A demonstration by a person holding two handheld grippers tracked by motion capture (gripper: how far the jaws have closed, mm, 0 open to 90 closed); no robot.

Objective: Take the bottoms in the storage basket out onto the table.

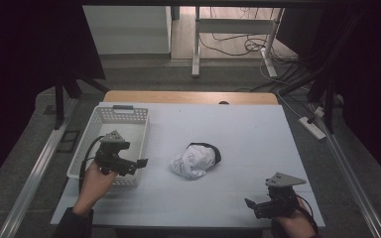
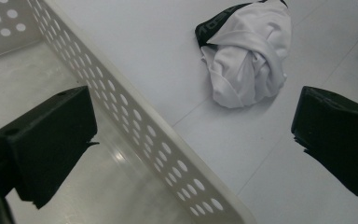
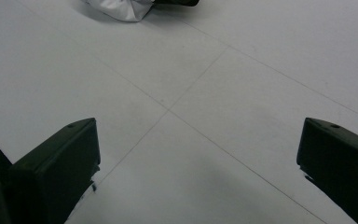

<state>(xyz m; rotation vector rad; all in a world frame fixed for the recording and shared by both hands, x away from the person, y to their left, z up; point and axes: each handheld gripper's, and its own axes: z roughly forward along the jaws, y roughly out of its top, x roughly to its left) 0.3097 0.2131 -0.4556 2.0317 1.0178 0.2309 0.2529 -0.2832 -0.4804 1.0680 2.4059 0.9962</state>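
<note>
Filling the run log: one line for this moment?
left gripper: open, over basket | right gripper: open | crumpled white garment: on table, untouched

Overhead forward-down; gripper views low — shared garment (image 1: 196, 159)

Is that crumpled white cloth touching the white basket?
Apart. The high view shows bare table between the white cloth and the basket; the left gripper view shows it too.

Dim room, grey floor (image 1: 144, 74), perhaps carpeted
</note>
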